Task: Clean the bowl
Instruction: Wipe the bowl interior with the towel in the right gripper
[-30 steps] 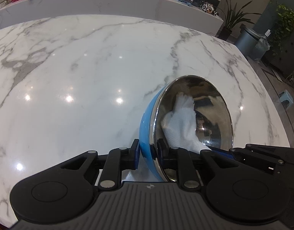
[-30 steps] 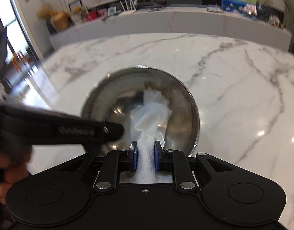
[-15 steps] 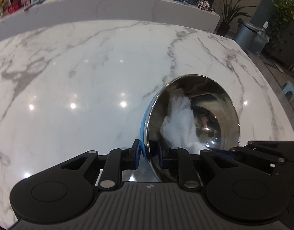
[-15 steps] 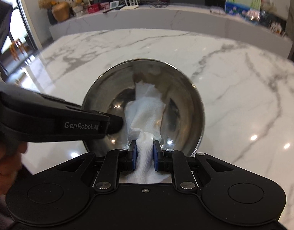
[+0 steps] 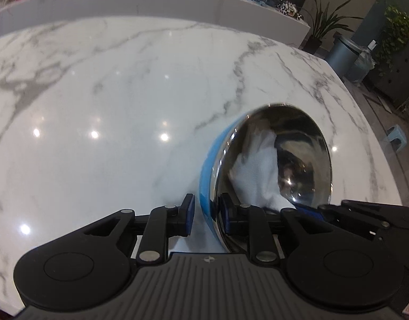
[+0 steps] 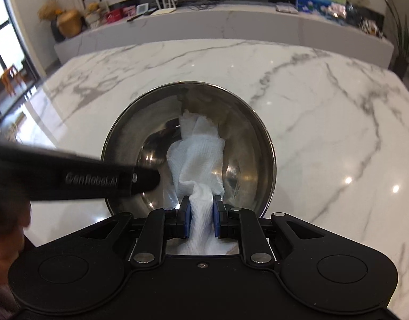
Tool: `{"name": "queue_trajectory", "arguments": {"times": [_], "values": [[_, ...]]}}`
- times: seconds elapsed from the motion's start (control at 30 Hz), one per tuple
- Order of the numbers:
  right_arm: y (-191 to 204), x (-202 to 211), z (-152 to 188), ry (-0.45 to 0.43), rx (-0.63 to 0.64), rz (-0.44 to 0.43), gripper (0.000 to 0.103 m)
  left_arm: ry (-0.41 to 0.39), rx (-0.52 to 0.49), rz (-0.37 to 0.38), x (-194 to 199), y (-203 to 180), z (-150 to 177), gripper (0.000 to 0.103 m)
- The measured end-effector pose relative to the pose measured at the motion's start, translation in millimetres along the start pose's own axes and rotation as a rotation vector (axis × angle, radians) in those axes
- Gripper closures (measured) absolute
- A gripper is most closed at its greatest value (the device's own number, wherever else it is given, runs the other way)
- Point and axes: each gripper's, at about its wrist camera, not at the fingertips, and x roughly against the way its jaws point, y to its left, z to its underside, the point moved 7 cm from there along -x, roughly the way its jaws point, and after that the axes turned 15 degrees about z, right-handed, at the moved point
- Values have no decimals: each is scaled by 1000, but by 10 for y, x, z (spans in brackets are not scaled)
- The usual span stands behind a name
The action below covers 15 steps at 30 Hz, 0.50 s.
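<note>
A steel bowl (image 5: 300, 157) with a blue outer wall stands tilted on the marble table (image 5: 124, 93), its mouth turned to the right. My left gripper (image 5: 207, 214) straddles the bowl's near rim and its jaws are opening. The inner pad lies against the steel, while a thin gap shows between the outer pad (image 5: 189, 213) and the blue wall. My right gripper (image 6: 200, 208) is shut on a white paper towel (image 6: 196, 154), which is pushed into the bowl (image 6: 247, 146) and lies against its inner wall. In the right wrist view the left gripper (image 6: 148, 178) reaches in from the left.
The marble table (image 6: 324, 106) spreads wide around the bowl; its right edge (image 5: 377, 138) is close. A long marble counter (image 6: 231, 26) with small items runs behind it. A bin (image 5: 343, 53) and plants stand on the floor at right. A hand (image 6: 7, 234) holds the left gripper.
The left gripper's outer pad has come off the bowl's blue wall. The towel has slid across the inside of the bowl, and the bowl now tips a little differently.
</note>
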Motion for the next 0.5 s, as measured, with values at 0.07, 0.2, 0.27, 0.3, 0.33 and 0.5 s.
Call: {"name": "queue_trajectory", "arguments": {"times": [0.07, 0.2, 0.27, 0.3, 0.33, 0.5], "values": [[5, 4, 11, -6, 6, 1, 89, 3, 28, 13, -7, 20, 18, 83], [26, -2, 32, -8, -4, -18, 89, 12, 76, 47, -9, 73, 32, 84], [22, -8, 30, 2, -28, -39, 89, 12, 72, 49, -2, 76, 22, 87], [23, -13, 27, 10, -44, -52, 89, 12, 66, 46, 0, 71, 15, 88], [24, -18, 24, 19, -60, -66, 88, 14, 50, 38, 0, 57, 1, 88], [163, 11, 54, 31, -11, -107, 88, 23, -22, -8, -15, -23, -29, 88]]}}
